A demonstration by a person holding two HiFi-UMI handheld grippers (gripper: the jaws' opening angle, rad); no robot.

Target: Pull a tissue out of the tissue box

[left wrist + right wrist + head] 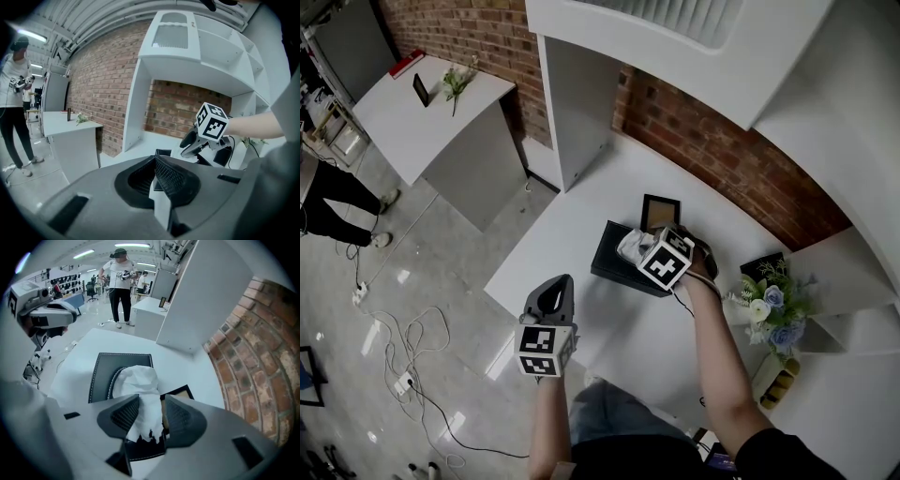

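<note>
White desk (572,244) is set in a brick wall (722,155) alcove, with shelving above. Tissue box (105,371) lies just beyond the right tool (149,406), long axis running away from it. Its near end is hidden behind the jaws. Tissue (140,385) is drawn up from the slot and pinched between those jaws. Left tool (154,161) is pressed together, well apart from the box.

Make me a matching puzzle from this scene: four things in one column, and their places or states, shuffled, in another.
Things:
1. white tissue
2. black leather tissue box
3. left gripper
4. small black picture frame

Places or states:
A. jaws together, nothing held
B. flat on the white table
C. by the box's far edge
D. between the jaws of the right gripper

Pairs: 1-D, 2-B, 3-A, 4-C
</note>
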